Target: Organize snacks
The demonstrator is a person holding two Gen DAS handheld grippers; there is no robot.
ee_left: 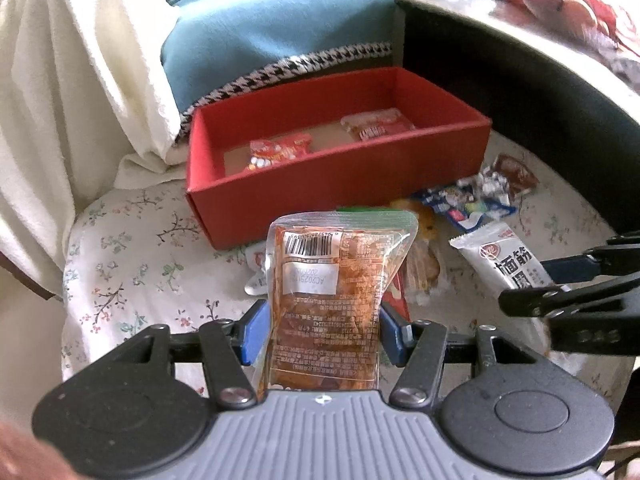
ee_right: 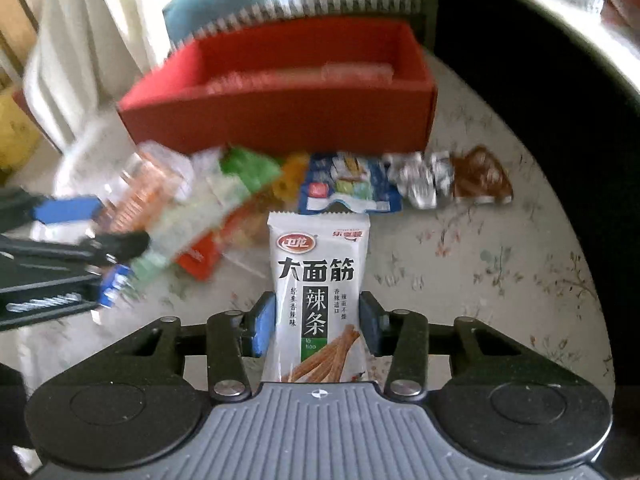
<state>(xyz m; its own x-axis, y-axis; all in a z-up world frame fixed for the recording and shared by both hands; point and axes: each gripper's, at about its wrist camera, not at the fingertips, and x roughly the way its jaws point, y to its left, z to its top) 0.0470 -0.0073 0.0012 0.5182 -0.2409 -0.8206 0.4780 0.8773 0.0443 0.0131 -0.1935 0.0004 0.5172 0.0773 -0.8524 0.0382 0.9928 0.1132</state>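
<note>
My left gripper [ee_left: 323,330] is shut on a clear orange snack packet [ee_left: 334,288] with a barcode, held upright above the floral cloth in front of the red box [ee_left: 340,176]. The box holds two red snack packs [ee_left: 280,151] [ee_left: 376,125]. My right gripper [ee_right: 318,322] is shut on a white latiao packet [ee_right: 318,292] with black lettering, held upright. The red box [ee_right: 280,116] lies ahead of it. In the right wrist view the left gripper [ee_right: 80,256] with its packet shows blurred at the left. In the left wrist view the right gripper's fingers [ee_left: 560,296] show at the right.
Loose snacks lie between the grippers and the box: a blue-white pack [ee_right: 350,188], silver-wrapped candies [ee_right: 420,180], a brown pack [ee_right: 480,180], green and orange packs [ee_right: 248,168]. A teal cushion [ee_left: 280,40] and white cloth [ee_left: 60,80] lie behind the box. A dark curved table edge [ee_left: 540,80] rises at right.
</note>
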